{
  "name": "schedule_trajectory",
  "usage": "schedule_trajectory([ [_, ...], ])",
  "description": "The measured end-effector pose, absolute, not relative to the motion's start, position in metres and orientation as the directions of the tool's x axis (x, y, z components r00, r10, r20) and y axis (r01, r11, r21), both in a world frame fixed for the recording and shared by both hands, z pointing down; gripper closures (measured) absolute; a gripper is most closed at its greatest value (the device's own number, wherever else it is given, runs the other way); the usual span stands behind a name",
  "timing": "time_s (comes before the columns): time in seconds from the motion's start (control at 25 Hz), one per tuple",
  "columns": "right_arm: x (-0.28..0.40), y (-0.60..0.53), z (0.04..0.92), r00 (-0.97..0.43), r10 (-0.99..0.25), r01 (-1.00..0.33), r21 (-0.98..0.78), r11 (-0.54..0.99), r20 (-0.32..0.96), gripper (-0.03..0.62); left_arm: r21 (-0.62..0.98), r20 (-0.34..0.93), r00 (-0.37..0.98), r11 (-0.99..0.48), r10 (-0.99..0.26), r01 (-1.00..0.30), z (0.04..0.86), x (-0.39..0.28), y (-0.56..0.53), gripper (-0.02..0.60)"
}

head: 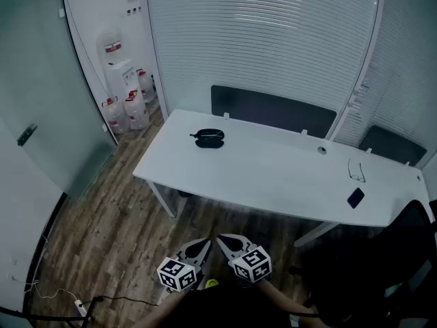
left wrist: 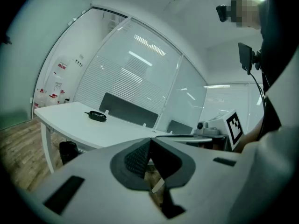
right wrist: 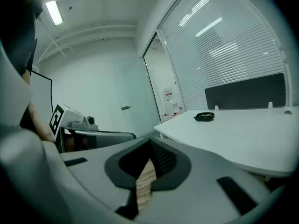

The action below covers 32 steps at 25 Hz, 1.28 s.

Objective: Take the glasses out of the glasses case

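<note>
On the far left end of the white table (head: 273, 176), the black glasses case (head: 209, 139) sits by itself, well apart from you. As far as I can judge, the job isn't started: you're standing back from the table and neither tool is anywhere near the case.

Your left gripper (head: 203, 243) and right gripper (head: 225, 240) hang low in front of you, side by side over the wood floor. Each one has its jaws pressed together at the tips with nothing between them.

The case looks like a dark, flattish oval. There's a thin lighter line across the top, so it may be lying open with something inside, but it's too small to tell for sure.

Heads up: there's a loose pair of glasses (head: 356, 170) at the right end of the table, just beside a dark phone (head: 355, 197). I can't say if that pair has anything to do with the case.

So everything's left to do: walk up, steady the case, lift the glasses out.
</note>
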State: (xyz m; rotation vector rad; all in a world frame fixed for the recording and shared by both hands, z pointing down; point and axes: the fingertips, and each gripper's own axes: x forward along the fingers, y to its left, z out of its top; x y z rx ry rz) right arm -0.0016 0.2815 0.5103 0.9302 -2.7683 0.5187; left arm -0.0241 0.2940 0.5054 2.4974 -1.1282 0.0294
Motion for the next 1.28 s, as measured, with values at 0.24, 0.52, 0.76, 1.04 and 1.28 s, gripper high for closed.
schedule_trajectory([
  [0.24, -0.008, 0.273, 0.504, -0.789, -0.562, -0.613, -0.265, 0.745, 0.247, 0.577, 0.352, 0.164, 0.666, -0.588, -0.727, -0.728, 0.5, -0.034, 0.285, 0.571],
  [0.52, -0.009, 0.271, 0.502, -0.801, -0.553, -0.598, -0.264, 0.757, 0.227, 0.577, 0.338, 0.158, 0.682, -0.61, -0.714, -0.717, 0.498, -0.032, 0.283, 0.571],
  [0.76, -0.006, 0.269, 0.5, -0.8, -0.552, -0.6, -0.264, 0.755, 0.236, 0.579, 0.338, 0.155, 0.696, -0.624, -0.701, -0.705, 0.496, -0.03, 0.281, 0.571],
  [1.04, -0.011, 0.27, 0.503, -0.793, -0.559, -0.608, -0.245, 0.756, 0.244, 0.577, 0.33, 0.166, 0.716, -0.646, -0.678, -0.688, 0.499, -0.027, 0.283, 0.571],
  [1.28, -0.022, 0.274, 0.505, -0.789, -0.554, -0.608, -0.213, 0.765, 0.266, 0.577, 0.307, 0.173, 0.724, -0.662, -0.667, -0.683, 0.5, -0.028, 0.282, 0.571],
])
